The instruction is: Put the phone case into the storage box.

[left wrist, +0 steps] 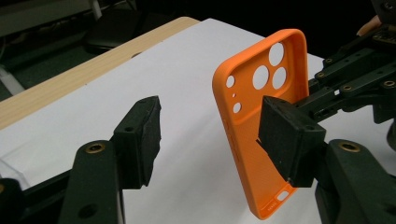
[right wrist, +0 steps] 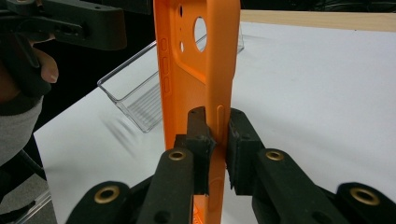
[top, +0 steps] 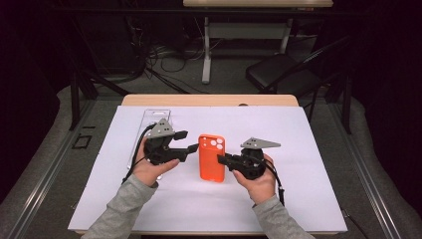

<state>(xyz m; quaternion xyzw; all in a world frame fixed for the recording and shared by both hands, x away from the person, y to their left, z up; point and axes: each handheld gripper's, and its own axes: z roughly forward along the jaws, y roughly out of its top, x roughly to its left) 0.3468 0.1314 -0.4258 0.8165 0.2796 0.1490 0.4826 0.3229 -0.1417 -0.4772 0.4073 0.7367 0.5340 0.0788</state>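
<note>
empty orange phone case [top: 211, 158], edge-gripped, upright

I can't see the orange phone case's [right wrist: 196, 70] top and bottom, both cut off in my right gripper view; my left gripper's [left wrist: 219, 140] near pad hides some of its lower wall.

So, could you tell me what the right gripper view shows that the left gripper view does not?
The right gripper view shows the right gripper shut on the side wall of the orange phone case, and a clear plastic tray lying on the white sheet behind it. The left gripper view shows the left gripper with jaws apart, nothing pressed between them, and the case's hollow inside with its camera holes. Both show the case held up on edge above the white sheet, and the wooden table edge.
</note>
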